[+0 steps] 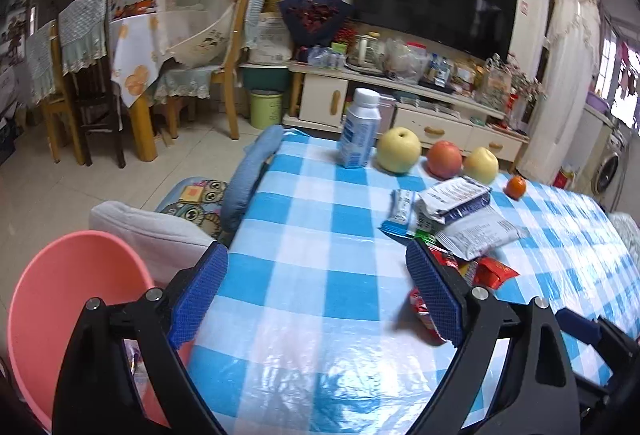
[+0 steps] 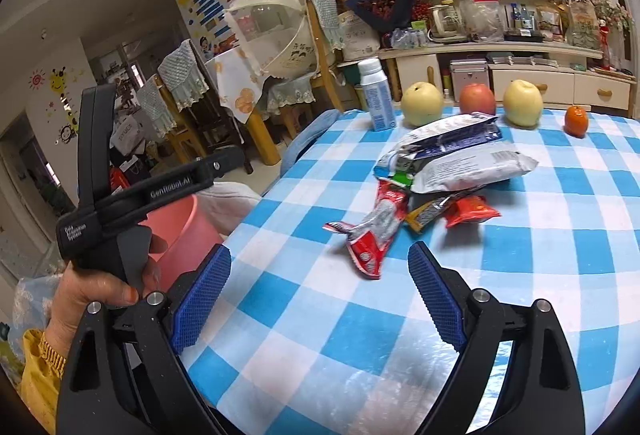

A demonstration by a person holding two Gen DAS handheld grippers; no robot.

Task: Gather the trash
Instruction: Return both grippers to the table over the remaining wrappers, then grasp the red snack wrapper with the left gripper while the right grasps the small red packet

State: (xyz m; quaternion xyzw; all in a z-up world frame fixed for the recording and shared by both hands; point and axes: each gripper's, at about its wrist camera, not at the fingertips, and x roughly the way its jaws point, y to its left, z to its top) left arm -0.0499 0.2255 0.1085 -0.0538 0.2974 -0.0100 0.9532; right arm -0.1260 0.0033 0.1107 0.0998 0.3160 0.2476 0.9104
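Holding my right gripper (image 2: 319,295) spread and empty over the checked tablecloth (image 2: 304,319), I have the red-and-silver wrapper (image 2: 374,231) just ahead, a little right of centre, its long axis running away from me toward the wrapper pile (image 2: 452,159). My left gripper (image 1: 317,293), also spread and empty, sits nearer the pink bin (image 1: 76,299) off the table's left edge, so the right is better placed to grab.

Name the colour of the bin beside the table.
Pink bin, clearest in the left wrist view.
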